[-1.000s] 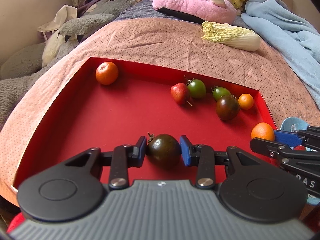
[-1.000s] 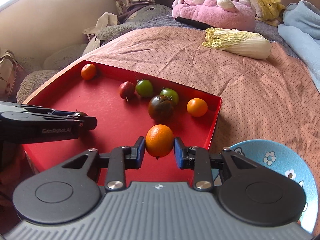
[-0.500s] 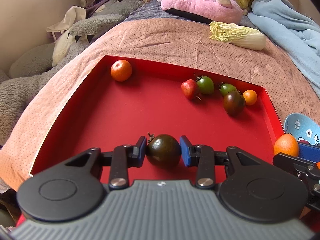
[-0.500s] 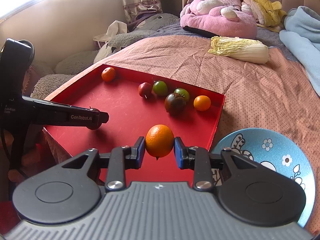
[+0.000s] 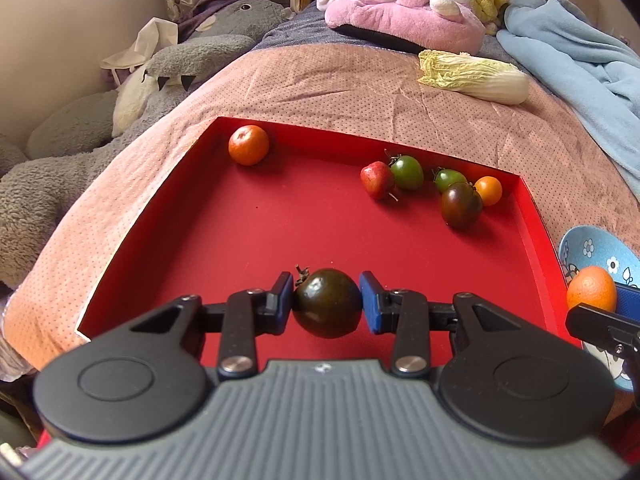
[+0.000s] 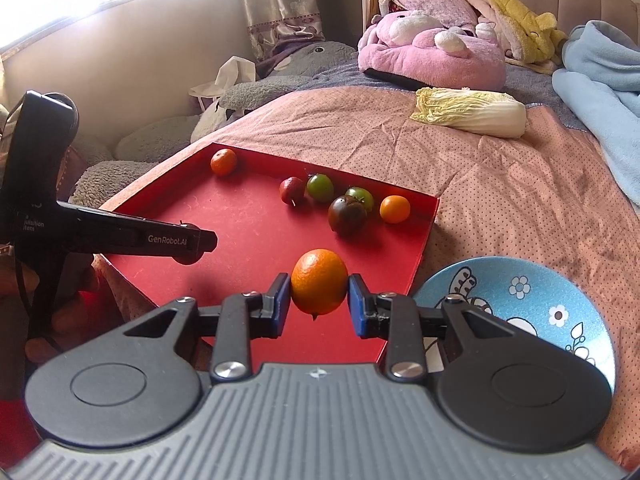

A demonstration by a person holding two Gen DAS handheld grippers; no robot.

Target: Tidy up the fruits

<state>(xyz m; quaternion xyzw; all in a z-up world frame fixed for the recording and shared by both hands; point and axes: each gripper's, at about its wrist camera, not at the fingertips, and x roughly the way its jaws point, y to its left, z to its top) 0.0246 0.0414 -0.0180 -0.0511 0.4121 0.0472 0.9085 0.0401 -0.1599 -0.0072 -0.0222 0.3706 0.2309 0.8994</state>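
Red tray lying beyond your fingers, bowl sitting right of them, your left gripper gripping a dark tomato, your right gripper gripping an orange.

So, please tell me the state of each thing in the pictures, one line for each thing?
Left claw: shut on the dark tomato, held above the tray.
Right claw: shut on the orange, held above the tray's edge.
Red tray: holds six loose fruits.
Blue bowl: upright beside the tray, visible part empty.
Napa cabbage: lying on the bedcover.
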